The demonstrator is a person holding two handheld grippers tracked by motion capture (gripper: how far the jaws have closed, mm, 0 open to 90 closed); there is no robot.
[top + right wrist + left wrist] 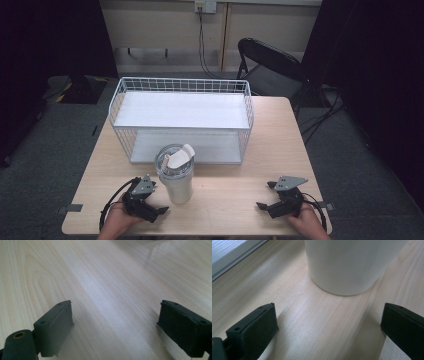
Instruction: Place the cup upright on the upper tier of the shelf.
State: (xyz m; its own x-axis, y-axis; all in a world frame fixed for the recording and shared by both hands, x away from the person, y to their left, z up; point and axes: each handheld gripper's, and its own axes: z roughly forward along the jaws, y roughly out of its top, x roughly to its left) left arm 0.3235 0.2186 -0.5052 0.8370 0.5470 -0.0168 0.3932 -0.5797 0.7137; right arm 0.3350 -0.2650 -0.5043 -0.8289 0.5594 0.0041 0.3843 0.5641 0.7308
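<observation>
White tumbler (177, 180) stands upright near the front edge of the surface (225, 200), left of centre, just in front of the wire basket (181, 117). Left tool (151, 197) spread, jaws empty, just beside the tumbler, not touching. Right tool (266, 195) spread, empty, near the front right corner, well apart from the tumbler.
</observation>
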